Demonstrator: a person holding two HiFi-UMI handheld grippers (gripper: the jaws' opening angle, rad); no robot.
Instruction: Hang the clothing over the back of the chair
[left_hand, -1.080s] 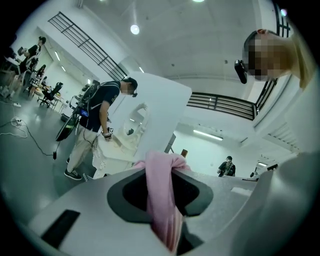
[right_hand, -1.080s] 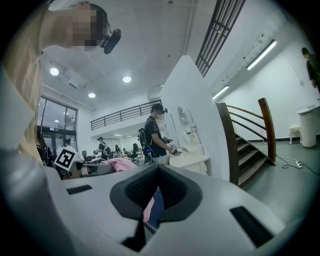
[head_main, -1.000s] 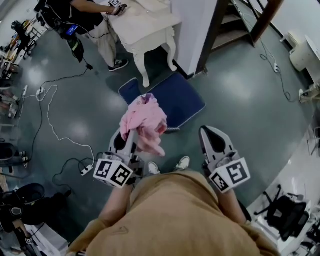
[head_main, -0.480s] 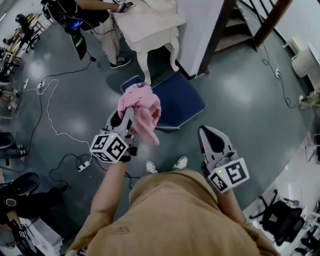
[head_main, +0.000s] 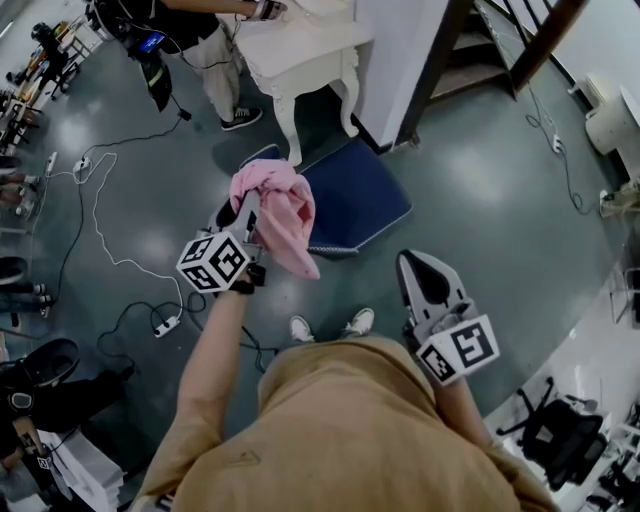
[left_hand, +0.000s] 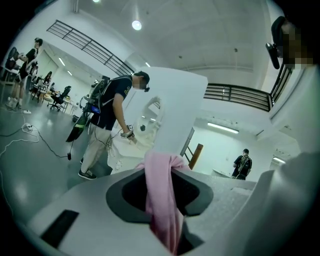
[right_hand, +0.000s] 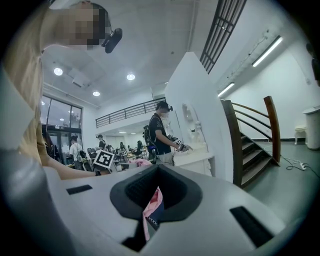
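A bunched pink garment (head_main: 278, 215) hangs in my left gripper (head_main: 243, 222), whose jaws are shut on it; the cloth drapes down over the jaws' right side. In the left gripper view the pink cloth (left_hand: 161, 195) runs down through the slot between the jaws. The blue chair (head_main: 360, 195) stands on the floor just right of and beyond the garment. My right gripper (head_main: 418, 270) hangs lower right, apart from the chair, shut with nothing in it. In the right gripper view only a sliver of pink and blue shows past the right gripper's (right_hand: 151, 210) jaws.
A white carved table (head_main: 300, 55) stands beyond the chair, with a person (head_main: 190, 30) working at it. A white pillar (head_main: 395, 50) and wooden stairs (head_main: 480, 45) are at the upper right. Cables (head_main: 100, 235) and a power strip (head_main: 165, 325) lie on the floor at left.
My left gripper has carried the pink garment leftward and farther out, toward the chair's left corner. The right gripper has stayed where it was.
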